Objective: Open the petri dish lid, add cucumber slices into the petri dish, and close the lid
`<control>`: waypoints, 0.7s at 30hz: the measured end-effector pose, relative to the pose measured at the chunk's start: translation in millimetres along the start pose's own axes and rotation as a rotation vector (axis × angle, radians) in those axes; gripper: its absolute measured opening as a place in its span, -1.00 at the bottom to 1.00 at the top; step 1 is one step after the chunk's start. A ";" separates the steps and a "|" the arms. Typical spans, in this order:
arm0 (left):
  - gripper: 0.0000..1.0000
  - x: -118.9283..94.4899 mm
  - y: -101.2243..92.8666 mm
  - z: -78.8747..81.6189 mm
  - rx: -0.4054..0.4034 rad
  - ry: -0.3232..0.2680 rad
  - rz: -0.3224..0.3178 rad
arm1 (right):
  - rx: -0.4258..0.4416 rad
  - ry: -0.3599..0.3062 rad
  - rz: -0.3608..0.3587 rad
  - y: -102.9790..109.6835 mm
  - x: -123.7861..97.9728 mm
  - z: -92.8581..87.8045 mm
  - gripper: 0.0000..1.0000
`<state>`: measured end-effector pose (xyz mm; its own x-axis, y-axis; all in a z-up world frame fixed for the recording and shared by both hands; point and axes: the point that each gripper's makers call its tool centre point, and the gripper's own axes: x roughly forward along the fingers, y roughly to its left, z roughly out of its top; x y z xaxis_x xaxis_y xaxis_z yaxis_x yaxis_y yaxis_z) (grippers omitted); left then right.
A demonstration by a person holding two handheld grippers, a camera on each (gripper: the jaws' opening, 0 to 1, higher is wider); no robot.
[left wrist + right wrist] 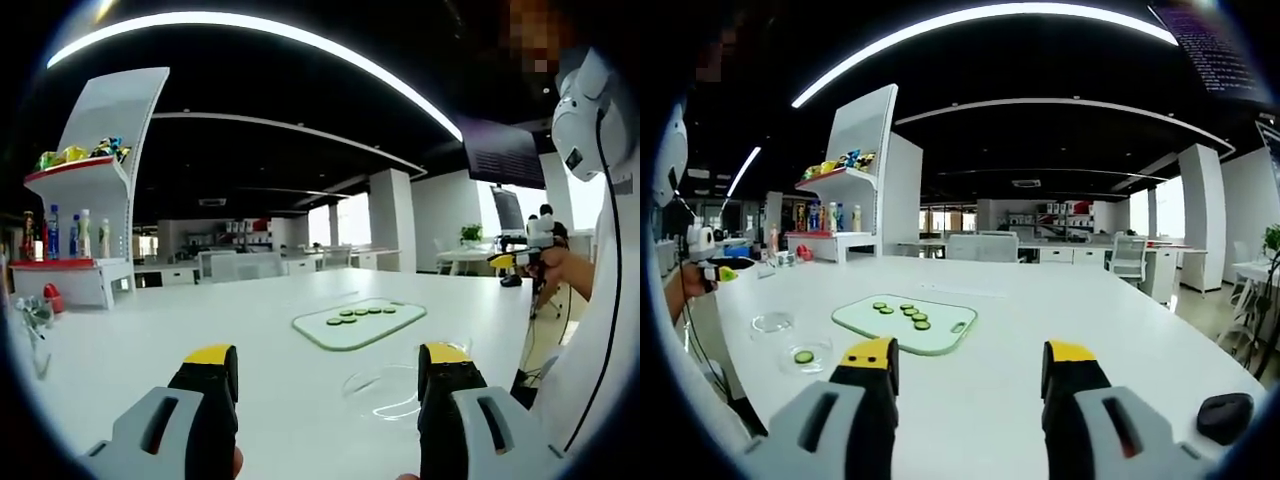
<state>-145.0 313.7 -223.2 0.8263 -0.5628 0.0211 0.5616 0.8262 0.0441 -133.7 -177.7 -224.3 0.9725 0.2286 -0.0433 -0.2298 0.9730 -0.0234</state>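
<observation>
In the left gripper view, the left hand-held gripper (pixel 328 372) is spread apart with nothing between its jaws, above the white tabletop (pixel 180 330). A clear petri dish (pixel 392 392) lies near its right jaw. The cutting board (pixel 359 323) beyond it carries six cucumber slices (pixel 360 316).

In the right gripper view, the right hand-held gripper (pixel 972 364) is likewise spread and holds nothing. The petri dish (pixel 806 355) holds one cucumber slice (pixel 803 357); its lid (pixel 771 322) lies just beside it. The cutting board (pixel 905 323) bears six cucumber slices (pixel 904 313).

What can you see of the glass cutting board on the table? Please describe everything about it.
The cutting board is a flat, pale green, see-through plate, looking like glass, with rounded corners and a small slot hole near one corner. It lies flat on the white table, untouched by either claw. Six dark green cucumber slices rest on it in a loose row. A clear petri dish holding one slice sits apart beside it.
</observation>
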 end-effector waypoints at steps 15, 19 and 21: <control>0.47 -1.1 -5.2 -0.6 0.018 0.014 -0.040 | -0.031 -0.044 0.117 22.2 6.0 23.8 0.23; 0.48 -1.1 -9.9 -1.1 0.028 0.022 -0.066 | -0.050 -0.052 0.178 34.0 10.2 32.8 0.24; 0.48 -1.1 -12.4 -1.6 0.032 0.026 -0.081 | -0.063 -0.049 0.224 42.9 13.0 35.5 0.26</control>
<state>-152.8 304.1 -225.3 0.7793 -0.6266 -0.0097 0.6254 0.7765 0.0770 -129.6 -131.9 -190.4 0.8974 0.4412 -0.0061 -0.4402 0.8942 -0.0812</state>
